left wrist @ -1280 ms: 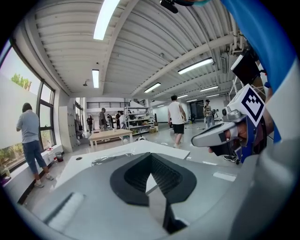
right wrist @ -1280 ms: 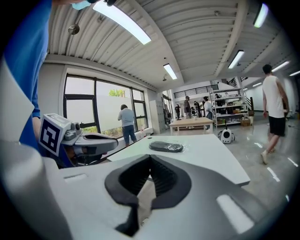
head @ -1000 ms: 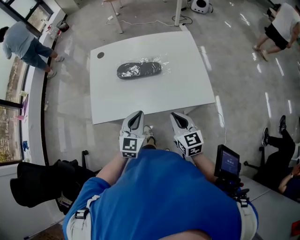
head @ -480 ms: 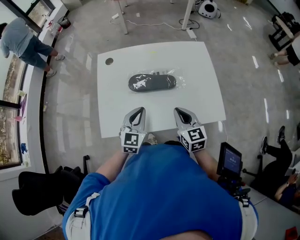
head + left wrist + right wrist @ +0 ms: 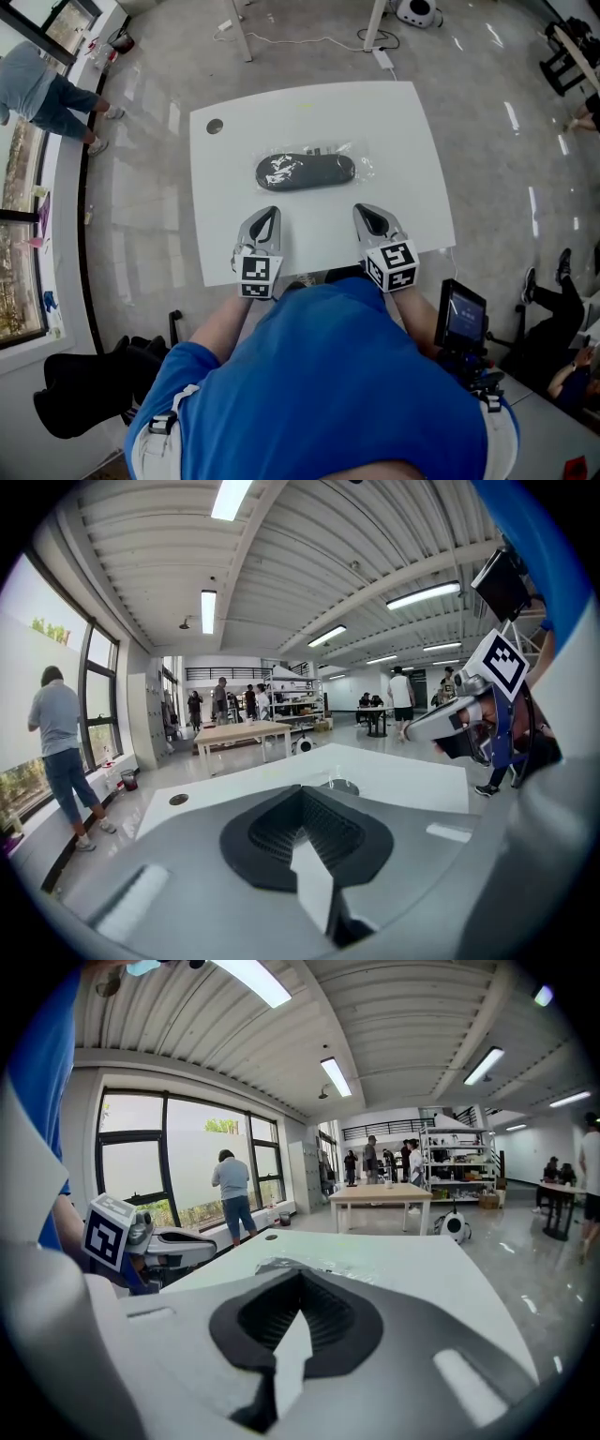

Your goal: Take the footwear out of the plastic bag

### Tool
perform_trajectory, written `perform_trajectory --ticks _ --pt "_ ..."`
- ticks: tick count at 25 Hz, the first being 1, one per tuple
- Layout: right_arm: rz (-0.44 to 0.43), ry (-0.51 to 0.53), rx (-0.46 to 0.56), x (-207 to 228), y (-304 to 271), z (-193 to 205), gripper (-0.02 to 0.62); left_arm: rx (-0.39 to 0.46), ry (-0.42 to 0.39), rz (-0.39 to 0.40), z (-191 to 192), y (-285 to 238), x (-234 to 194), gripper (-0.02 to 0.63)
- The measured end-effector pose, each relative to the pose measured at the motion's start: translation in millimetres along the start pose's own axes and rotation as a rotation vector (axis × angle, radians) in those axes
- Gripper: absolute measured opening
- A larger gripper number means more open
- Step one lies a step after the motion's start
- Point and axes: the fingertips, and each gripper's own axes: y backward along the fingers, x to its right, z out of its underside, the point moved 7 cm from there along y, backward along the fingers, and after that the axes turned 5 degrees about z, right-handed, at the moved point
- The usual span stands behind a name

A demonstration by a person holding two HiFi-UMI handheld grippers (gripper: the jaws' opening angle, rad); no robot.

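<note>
Head view: dark, flat, smooth-soled footwear point(image 5: 305, 171) inside a clear, crinkled plastic bag point(image 5: 362, 163), mid-way across the white table point(image 5: 412, 122). Its long axis lies crosswise, ahead of both tools. The left gripper point(image 5: 266, 216) and right gripper point(image 5: 368, 214) are about equally near.
Left gripper view: jaws together, nothing held.
Right gripper view: jaws together, nothing held; glossy film just ahead.

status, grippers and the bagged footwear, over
Left gripper and right gripper shut, empty, above near edge of table. Footwear inside plastic bag, mid-table, untouched. Nothing in the way.

Bright ceiling-strip light, fisheye-warped edges
</note>
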Motion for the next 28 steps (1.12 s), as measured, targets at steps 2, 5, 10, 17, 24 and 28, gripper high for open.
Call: perform_trajectory --ticks 2,5,10,17,24,28 --pt "-0.01 -0.011 -0.014 14.4 -10.2 -1.9 0.003 -0.023 0.01 -0.021 0.4 -13.5 -8.3 0.006" --pt "-0.034 -0.036 -0.049 32.3 -28.0 2.8 0.003 -0.067 0.025 -0.054 7.5 -31.8 -22.2 0.006" --pt "-0.069 -0.03 -0.126 61.9 -66.0 2.5 0.003 -0.15 0.063 -0.124 17.6 -59.3 -54.0 0.008" --pt "-0.11 -0.018 -0.23 100.5 -143.4 25.0 0.005 -0.279 0.106 -0.166 56.2 -114.1 -85.8 0.008" --pt "-0.118 -0.026 -0.33 93.4 -156.4 29.6 0.131 -0.352 0.273 -0.09 72.2 -104.4 -92.6 0.201" --pt "-0.138 -0.043 -0.406 90.5 -164.1 35.7 0.167 -0.377 0.324 -0.057 75.2 -104.3 -97.6 0.218"
